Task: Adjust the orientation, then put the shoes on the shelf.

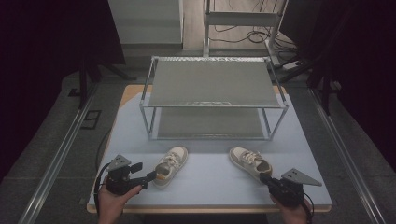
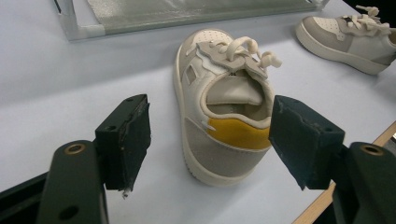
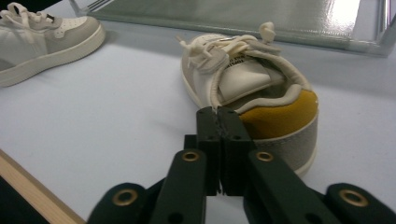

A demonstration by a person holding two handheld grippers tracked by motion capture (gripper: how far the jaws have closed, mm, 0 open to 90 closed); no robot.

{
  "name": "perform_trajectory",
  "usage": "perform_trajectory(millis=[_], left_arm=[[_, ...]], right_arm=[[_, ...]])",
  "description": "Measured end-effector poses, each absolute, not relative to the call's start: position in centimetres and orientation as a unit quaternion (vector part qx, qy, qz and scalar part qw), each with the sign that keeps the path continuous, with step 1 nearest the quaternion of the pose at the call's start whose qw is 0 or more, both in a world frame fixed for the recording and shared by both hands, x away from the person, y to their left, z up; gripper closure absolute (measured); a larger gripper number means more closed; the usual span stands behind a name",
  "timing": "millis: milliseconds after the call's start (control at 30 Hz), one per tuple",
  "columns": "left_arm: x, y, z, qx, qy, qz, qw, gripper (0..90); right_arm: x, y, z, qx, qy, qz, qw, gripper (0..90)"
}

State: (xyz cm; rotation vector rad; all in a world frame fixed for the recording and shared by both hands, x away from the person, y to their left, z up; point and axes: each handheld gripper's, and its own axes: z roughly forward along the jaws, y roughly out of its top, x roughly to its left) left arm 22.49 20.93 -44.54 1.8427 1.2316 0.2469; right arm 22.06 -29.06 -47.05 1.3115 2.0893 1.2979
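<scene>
Two white and grey sneakers with yellow heel tabs lie on the pale mat in front of a metal shoe rack (image 1: pixel 212 84). The left sneaker (image 1: pixel 171 165) (image 2: pixel 219 112) points its heel at my left gripper (image 1: pixel 152 177) (image 2: pixel 210 109). That gripper's jaws stand open on either side of the heel, and the pads do not touch it. The right sneaker (image 1: pixel 250 163) (image 3: pixel 261 93) has its heel toward my right gripper (image 1: pixel 263 178) (image 3: pixel 217 112), which is shut with nothing between its jaws, its tips close against the heel.
The rack has two mesh shelves, both bare, and its lower shelf (image 2: pixel 140 14) (image 3: pixel 280 18) lies just beyond the shoes. The mat (image 1: pixel 210 189) ends at the table's wooden front edge (image 3: pixel 28 186). Dark stands and cables lie past the table.
</scene>
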Motion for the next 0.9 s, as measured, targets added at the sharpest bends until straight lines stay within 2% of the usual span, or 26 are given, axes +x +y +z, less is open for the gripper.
perform_trajectory(millis=[200,233,267,500,767,900], left_arm=[[22.1,21.1,-44.0,0.738,0.493,0.099,0.449,28.8],[22.1,21.2,-43.9,0.738,0.493,0.101,0.450,28.8],[22.1,21.2,-43.8,0.737,0.493,0.102,0.451,28.8],[21.9,20.9,-43.3,0.741,0.485,0.108,0.451,28.1],[21.7,20.3,-42.9,0.751,0.476,0.117,0.443,27.0],[21.5,20.2,-42.6,0.752,0.475,0.121,0.440,26.4]], right_arm=[[21.9,-29.1,-46.5,0.452,0.731,0.481,0.172,79.3],[21.8,-29.1,-46.2,0.449,0.727,0.488,0.176,75.0],[21.8,-29.1,-46.2,0.449,0.727,0.488,0.176,75.0],[21.4,-29.7,-45.0,0.445,0.713,0.509,0.187,59.5],[21.7,-30.3,-44.4,0.446,0.712,0.512,0.178,52.8],[22.1,-30.2,-44.1,0.445,0.719,0.503,0.179,46.3]])
